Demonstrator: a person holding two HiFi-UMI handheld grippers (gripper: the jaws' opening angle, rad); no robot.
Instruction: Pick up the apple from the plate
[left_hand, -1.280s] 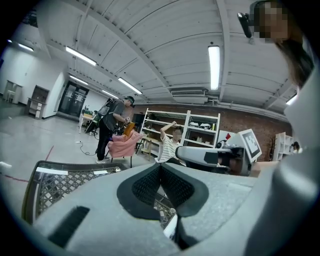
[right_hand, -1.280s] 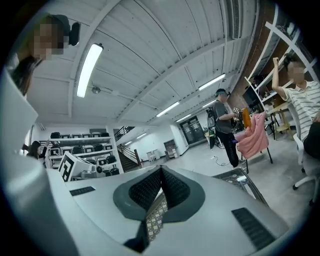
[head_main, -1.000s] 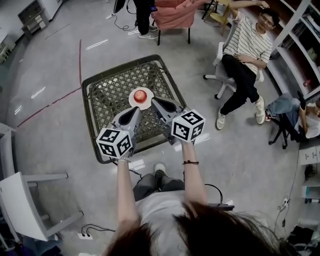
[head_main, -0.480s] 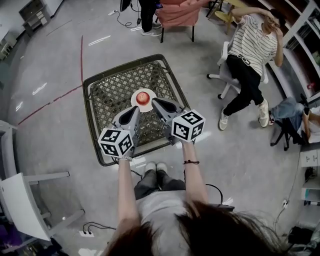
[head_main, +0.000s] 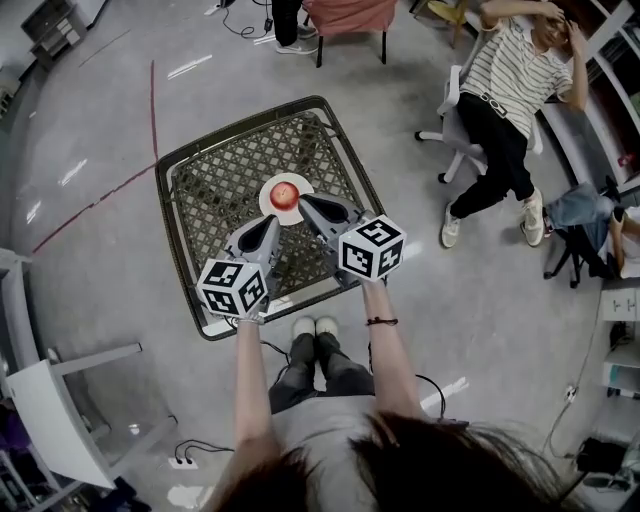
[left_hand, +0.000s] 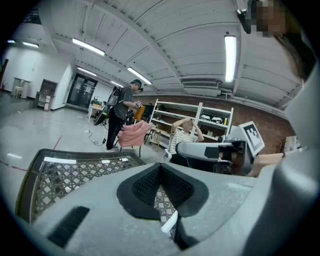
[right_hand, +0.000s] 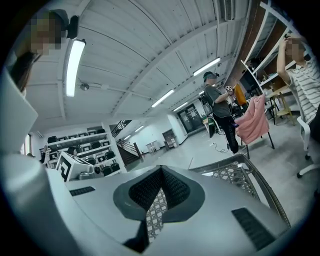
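Fingers (head_main: 315, 210) of the right gripper (head_main: 302, 199), closed, lie just beside the apple (head_main: 285, 191).

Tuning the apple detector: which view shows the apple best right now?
Head view: the apple is whole and unblocked, sitting on the white plate on the lattice table. The left gripper view and the right gripper view show no apple, only lattice past each gripper's own body.
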